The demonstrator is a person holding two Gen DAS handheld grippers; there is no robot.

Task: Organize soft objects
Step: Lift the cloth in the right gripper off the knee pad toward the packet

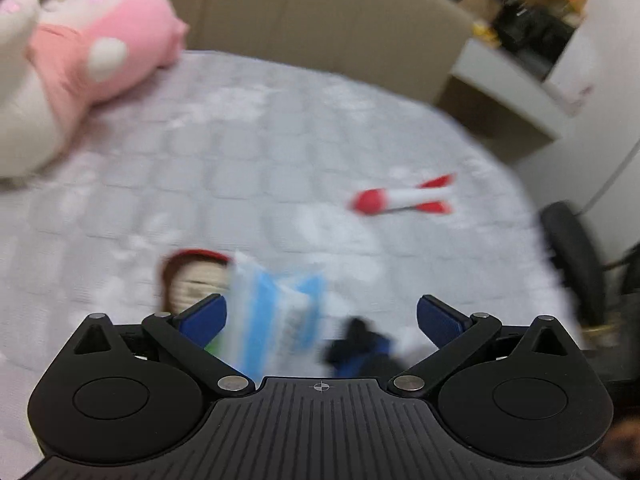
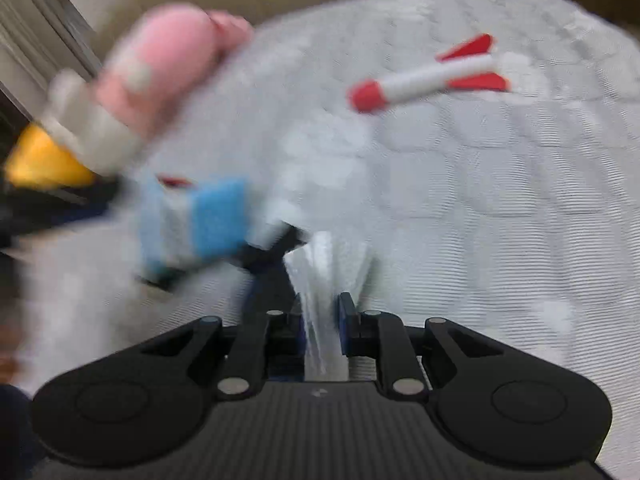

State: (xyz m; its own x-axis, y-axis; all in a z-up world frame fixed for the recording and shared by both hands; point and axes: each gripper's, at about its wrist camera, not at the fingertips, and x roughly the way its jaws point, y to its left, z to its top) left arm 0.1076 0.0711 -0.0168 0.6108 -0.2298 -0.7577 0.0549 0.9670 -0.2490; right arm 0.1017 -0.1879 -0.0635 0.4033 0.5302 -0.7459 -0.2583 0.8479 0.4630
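Both claw-mounted views down onto bed (image 1: 280, 152)

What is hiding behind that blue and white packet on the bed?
Behind the blue and white packet lies a small doll with a red cap and a pale face. The packet covers its right side, and blur hides finer detail.

A bed with a pale quilted cover (image 1: 248, 152) fills the scene, bounded at the far side by a padded beige headboard (image 1: 320, 16). At far right stand a white shelf unit (image 1: 504, 80) and a black office chair (image 1: 576, 256); both are blurred.
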